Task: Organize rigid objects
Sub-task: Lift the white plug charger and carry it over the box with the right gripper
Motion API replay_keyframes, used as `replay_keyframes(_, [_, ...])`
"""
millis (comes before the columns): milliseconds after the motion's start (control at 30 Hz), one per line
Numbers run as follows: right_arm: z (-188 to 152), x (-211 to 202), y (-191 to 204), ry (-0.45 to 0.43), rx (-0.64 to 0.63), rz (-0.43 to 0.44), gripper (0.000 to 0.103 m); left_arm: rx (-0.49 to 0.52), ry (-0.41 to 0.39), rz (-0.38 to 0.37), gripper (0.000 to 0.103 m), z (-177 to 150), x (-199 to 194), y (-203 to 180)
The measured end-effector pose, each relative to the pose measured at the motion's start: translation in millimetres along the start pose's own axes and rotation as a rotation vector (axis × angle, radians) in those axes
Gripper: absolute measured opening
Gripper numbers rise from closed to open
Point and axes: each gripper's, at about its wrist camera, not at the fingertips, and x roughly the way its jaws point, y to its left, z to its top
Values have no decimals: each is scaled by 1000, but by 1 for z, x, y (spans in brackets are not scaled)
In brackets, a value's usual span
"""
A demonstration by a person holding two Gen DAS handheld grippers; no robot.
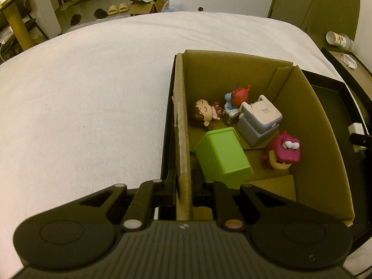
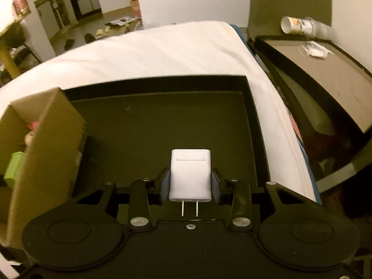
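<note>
My left gripper (image 1: 184, 187) is shut on the left wall of a cardboard box (image 1: 181, 125). Inside the box lie a green bin (image 1: 223, 155), a grey-white cube device (image 1: 260, 123), a pink monster toy (image 1: 282, 151), a girl figurine (image 1: 202, 114) and a red-blue figurine (image 1: 237, 100). My right gripper (image 2: 190, 183) is shut on a white plug charger (image 2: 190, 176), prongs pointing back at the camera, held over a black tray (image 2: 162, 86). The cardboard box (image 2: 44, 144) stands at the tray's left.
The box and tray rest on a white bed (image 1: 81, 97). A side table (image 2: 325, 69) with a paper cup (image 2: 297, 25) stands to the right. Slippers (image 1: 116, 9) and a carton (image 1: 145, 4) lie on the floor beyond the bed.
</note>
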Motion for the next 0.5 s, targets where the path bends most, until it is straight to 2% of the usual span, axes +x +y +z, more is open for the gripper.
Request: replay_keyframes(500, [33,-41,29,-89,-60,101,36,-2,-7,-8,11,-1,-1,2])
